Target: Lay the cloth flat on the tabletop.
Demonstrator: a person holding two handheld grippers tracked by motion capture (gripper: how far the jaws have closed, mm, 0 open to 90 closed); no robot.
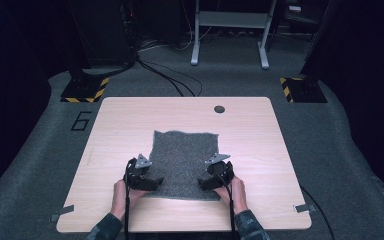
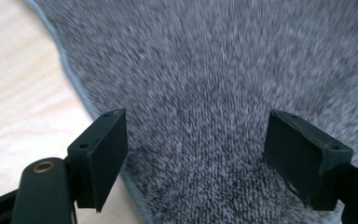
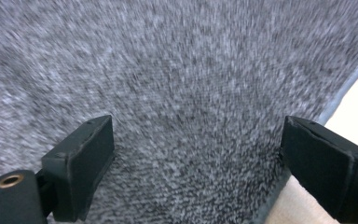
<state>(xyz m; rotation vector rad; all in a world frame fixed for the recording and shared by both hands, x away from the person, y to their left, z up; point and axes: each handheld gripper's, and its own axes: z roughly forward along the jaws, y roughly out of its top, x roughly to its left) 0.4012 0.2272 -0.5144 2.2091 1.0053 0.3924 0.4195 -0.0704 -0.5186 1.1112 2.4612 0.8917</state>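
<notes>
The counter (image 1: 260, 150) is a pale wooden top, and near its middle, toward the person's side, lies a grey cloth (image 1: 185, 160) — flat, roughly square, its far edge a little wavy and its near edge running across the counter just ahead of the hands.

Both hands sit at that near edge, one at each corner. The left claw (image 1: 152, 183) is at the near-left corner, pointing inward toward the cloth's middle; the right claw (image 1: 205, 183) mirrors it at the near-right corner. Neither is nearer than the other — each has its own corner, and the cloth stretches away from both toward the far side of the counter.

In the left gripper view, the left claw (image 2: 193, 144) stands wide, the cloth's hemmed edge (image 2: 81, 93) curving just inside its left jaw, with bare wood beyond. In the right gripper view, the right claw (image 3: 196, 163) is equally wide, the hem (image 3: 345, 88) passing under its right jaw. Nothing is pinched in either; the pads stand clear above the pile.

What the next move seems to hinge on is this: each corner lies directly beneath and slightly outward of its claw, so a grasp would likely need each one to settle onto the hem before closing.
</notes>
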